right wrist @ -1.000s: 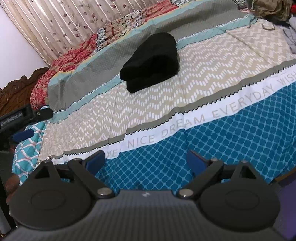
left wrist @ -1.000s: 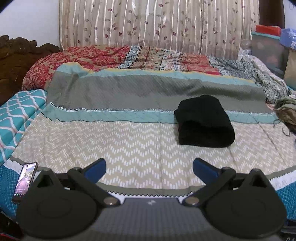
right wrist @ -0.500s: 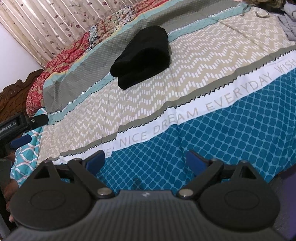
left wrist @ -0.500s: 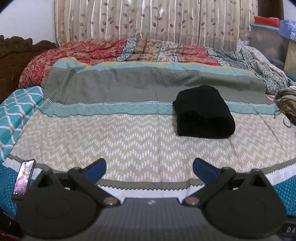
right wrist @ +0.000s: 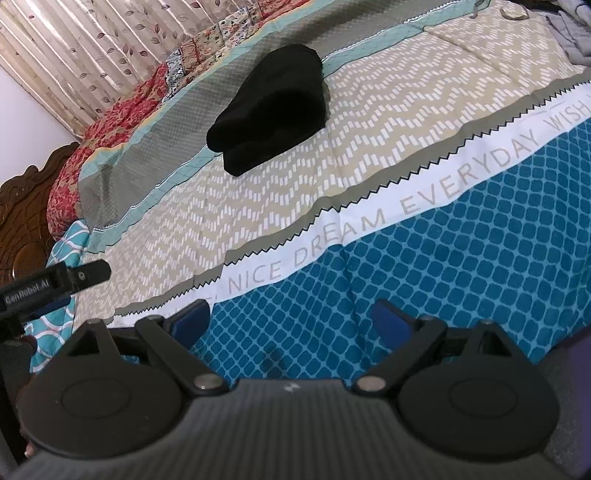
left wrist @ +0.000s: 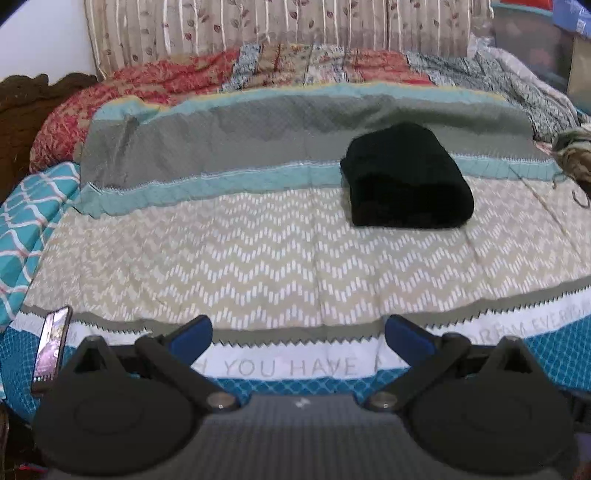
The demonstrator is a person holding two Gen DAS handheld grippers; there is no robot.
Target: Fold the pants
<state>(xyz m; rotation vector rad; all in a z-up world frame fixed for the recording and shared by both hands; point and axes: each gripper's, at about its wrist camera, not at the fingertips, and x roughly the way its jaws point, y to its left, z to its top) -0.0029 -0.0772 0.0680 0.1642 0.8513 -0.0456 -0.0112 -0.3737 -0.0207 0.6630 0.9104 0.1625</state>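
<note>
At the far left of my left-hand view a phone (left wrist: 51, 349) lies on the blue edge of the bedspread (left wrist: 258, 258), just beside the left fingertip of my left gripper (left wrist: 298, 332). That gripper's blue fingers (left wrist: 190, 334) stand wide apart with nothing between them, hovering over the near edge of the bed. Ahead of them the beige zigzag band runs bare across most of the width. Past it, right of centre, the black pants (left wrist: 406, 181) sit as a thick folded bundle, straddling the line where the beige band meets the teal stripe, well apart from both my grippers. Behind them a patchwork quilt (left wrist: 295, 66) is bunched along the leaf-patterned curtain (left wrist: 277, 26). At the right edge a heap of other clothes (left wrist: 574, 155) crowds the bed's side.

The white strip under my left gripper reads "YOU HAVE"; further right I can make out "DREAM EVERY", cut off by the frame.

In my right-hand view the carved wooden headboard (right wrist: 26, 206) is at the far left, and my other gripper's black body pokes in there with "GenRobot.AI" printed on it. My right gripper (right wrist: 291, 319) is also spread wide and empty, over the blue grid panel near the bed's edge. The strip here reads "NICE DREAM EVERYDAY WISH". The pants (right wrist: 269, 107) lie up the bed beyond it, with bare beige cloth all round their near side.
</note>
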